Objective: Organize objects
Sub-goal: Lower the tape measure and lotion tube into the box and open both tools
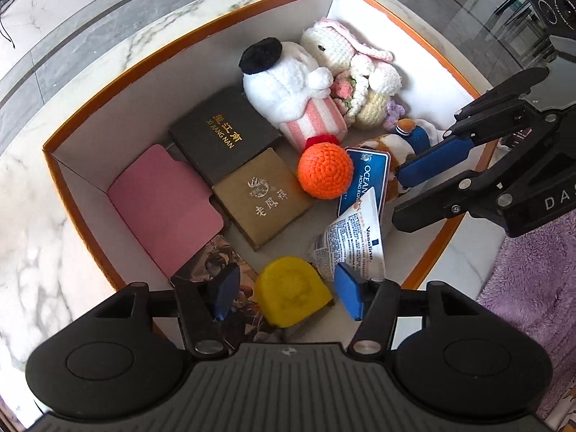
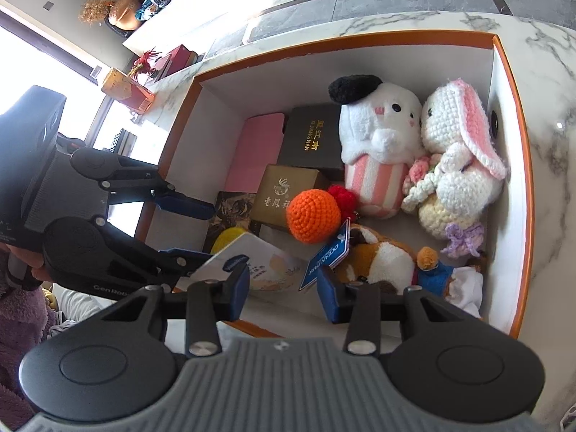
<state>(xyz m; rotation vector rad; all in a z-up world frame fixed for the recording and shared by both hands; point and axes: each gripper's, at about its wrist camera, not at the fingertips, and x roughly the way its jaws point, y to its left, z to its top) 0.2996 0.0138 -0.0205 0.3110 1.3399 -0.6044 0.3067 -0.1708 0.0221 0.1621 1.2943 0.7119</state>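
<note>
The left hand-held gripper (image 1: 288, 293) hangs over the near end of the orange box (image 1: 187, 41), jaws spread wide, and a yellow block (image 1: 293, 295) sits between the blue pads (image 1: 226, 291) with daylight on both sides, nothing pinched. Just beside that yellow block lies a white tube (image 1: 354, 243), its tail close to the other pad; whether the two touch cannot be told.

The right hand-held gripper (image 2: 284, 289) hovers over the box rim, jaws half spread and empty, the blue tag (image 2: 329, 252) and tube (image 2: 252, 262) showing below it.

Working out from the yellow block: a picture card (image 1: 216, 270) pokes out right beside it, a brown box (image 1: 261, 198) sits just beyond, then a pink case (image 1: 167, 208) and a black box (image 1: 223, 133) behind those. An orange ball (image 1: 324, 171) rests next to the brown box, touching the blue tag. A white plush dog (image 1: 288, 86) in a striped cup leans against a knitted rabbit (image 1: 345, 57) at the far end, well away from the yellow block. A brown-and-white plush (image 2: 381, 259) lies by the tag. The whole box stands on a marble tabletop (image 1: 46, 187).
</note>
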